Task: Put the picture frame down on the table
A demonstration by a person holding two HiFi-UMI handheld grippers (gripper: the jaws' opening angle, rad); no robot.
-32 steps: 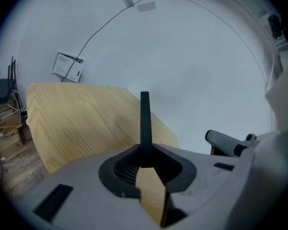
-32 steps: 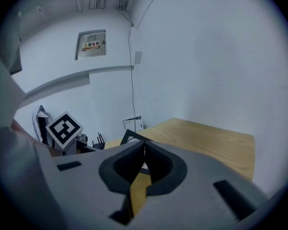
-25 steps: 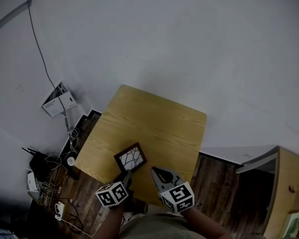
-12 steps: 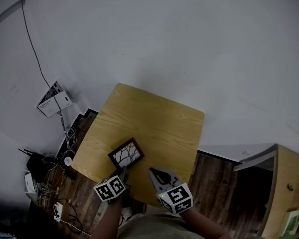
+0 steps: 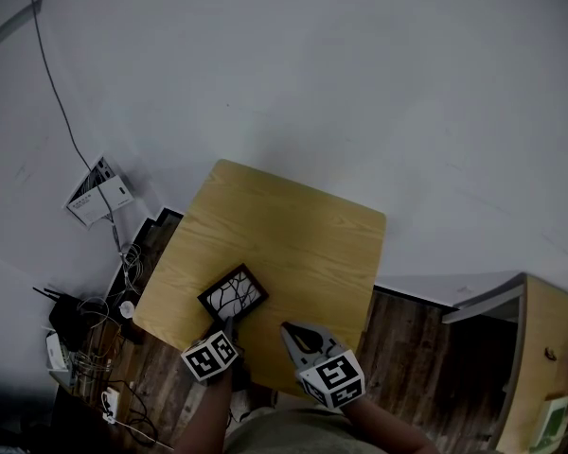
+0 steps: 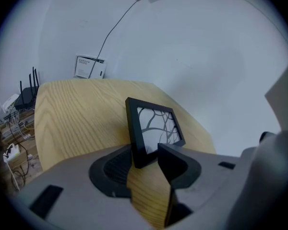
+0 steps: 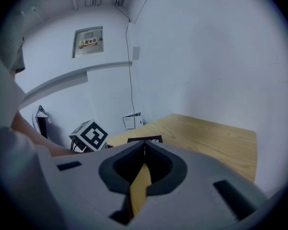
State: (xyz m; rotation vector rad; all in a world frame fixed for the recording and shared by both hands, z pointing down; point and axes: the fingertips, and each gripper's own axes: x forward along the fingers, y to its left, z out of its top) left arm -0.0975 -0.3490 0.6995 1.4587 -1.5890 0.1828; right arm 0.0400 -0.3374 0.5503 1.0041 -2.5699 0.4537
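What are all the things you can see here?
Table: one, light wood, middle.
Picture frame: one, black, on the table's near left part.
Wall box: one, white, left wall.
Cable: one, dark, up the left wall.
Router: one, black, beside the table at left.
Cabinet: one, wooden, far right.
Left gripper: one, grey, fingers have just been opening, frame's corner between them.
Right gripper: one, grey, fingers together, empty.

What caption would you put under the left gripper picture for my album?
A corner of the picture frame sits between the jaws of the left gripper, which have just been opening, over the wooden table.
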